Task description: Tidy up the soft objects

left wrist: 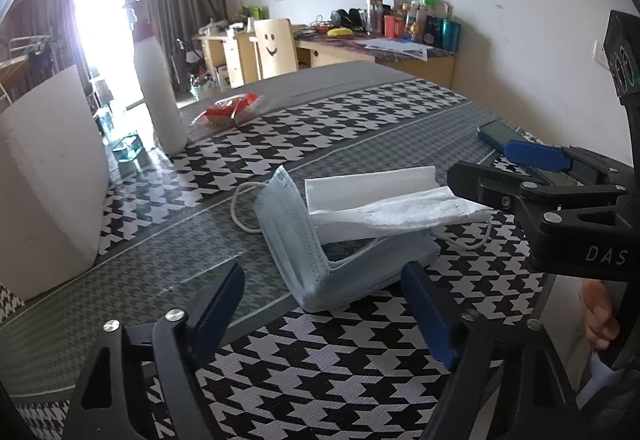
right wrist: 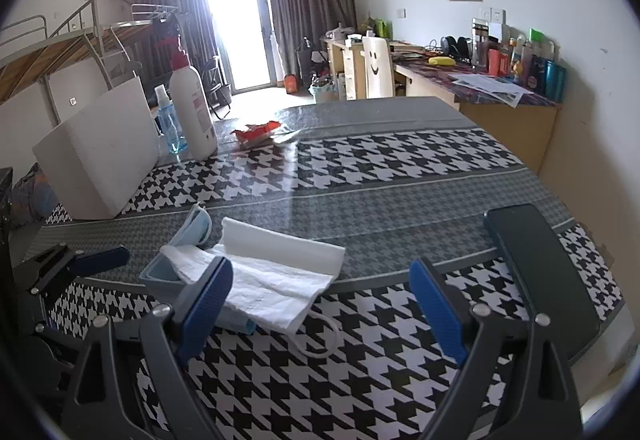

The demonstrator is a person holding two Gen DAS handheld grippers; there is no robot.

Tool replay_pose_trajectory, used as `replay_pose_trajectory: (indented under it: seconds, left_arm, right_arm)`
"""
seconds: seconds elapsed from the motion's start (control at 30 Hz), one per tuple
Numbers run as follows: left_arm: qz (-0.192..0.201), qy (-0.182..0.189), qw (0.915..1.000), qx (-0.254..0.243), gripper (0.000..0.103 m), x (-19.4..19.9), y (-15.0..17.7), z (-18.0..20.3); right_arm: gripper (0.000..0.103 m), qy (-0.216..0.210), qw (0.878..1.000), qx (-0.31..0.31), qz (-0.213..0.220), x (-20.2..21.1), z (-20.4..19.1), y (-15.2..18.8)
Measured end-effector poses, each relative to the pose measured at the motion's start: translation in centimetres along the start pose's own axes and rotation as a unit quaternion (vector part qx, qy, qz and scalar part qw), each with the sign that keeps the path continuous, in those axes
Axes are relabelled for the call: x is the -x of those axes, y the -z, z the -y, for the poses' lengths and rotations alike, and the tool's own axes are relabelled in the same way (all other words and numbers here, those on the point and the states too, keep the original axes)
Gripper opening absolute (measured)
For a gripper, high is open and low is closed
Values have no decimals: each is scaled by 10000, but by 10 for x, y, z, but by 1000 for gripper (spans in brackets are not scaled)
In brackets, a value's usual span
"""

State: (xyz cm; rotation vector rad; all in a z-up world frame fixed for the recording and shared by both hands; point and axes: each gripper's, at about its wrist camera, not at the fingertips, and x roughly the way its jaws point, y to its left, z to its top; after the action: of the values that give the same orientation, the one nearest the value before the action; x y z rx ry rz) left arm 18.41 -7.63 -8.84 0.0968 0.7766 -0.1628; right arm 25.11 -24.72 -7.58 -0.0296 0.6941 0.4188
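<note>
Left claw point(left wrist: 324, 312) gaping, empty, just short of blue masks point(left wrist: 296, 236); right claw point(right wrist: 320, 304) wide, empty, over white mask point(right wrist: 272, 280) on bench point(right wrist: 360, 380)

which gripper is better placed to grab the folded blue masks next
Left, probably. The left gripper stands open right at the blue masks' fold; the right gripper faces the white mask draped over them.

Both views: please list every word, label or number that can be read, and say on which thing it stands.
"DAS": white letters on the black body of the right gripper; the rest is cut off.
Tall white bottle: its label is too blurred to read.
Containers on the desk: labels are too small to read.
Chair back: a drawn smiley face, no words.
</note>
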Motion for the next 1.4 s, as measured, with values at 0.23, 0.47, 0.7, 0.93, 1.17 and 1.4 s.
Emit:
replay_pose_trajectory:
  seconds: [0.23, 0.47, 0.7, 0.93, 1.17, 1.4]
  left_arm:
    - [-72, 84, 9999, -52, 67, -7, -2, 1]
    - [-242, 305, 9992, -109, 38, -14, -1, 2]
    - [-275, 460, 9986, -35, 24, -15, 1, 1]
    - [-265, 519, 9983, -26, 23, -10, 3, -2]
    - [-254, 564, 9981, -45, 22, -3, 7, -4]
    - [-285, 562, 9980, 4, 22, 1, 11, -14]
  right_arm:
    - [93, -35, 10000, -13, -77, -8, 1, 1]
    - [93, -42, 9999, -11, -130, -12, 2, 0]
    - [93, -116, 9997, -55, -207, -17, -1, 0]
    - [93, -209, 9993, -14, -296, -23, -8, 0]
    - [93, -260, 9989, 183, -354, -27, -20, -1]
    - [93, -387, 9971, 354, -554, -37, -28, 0]
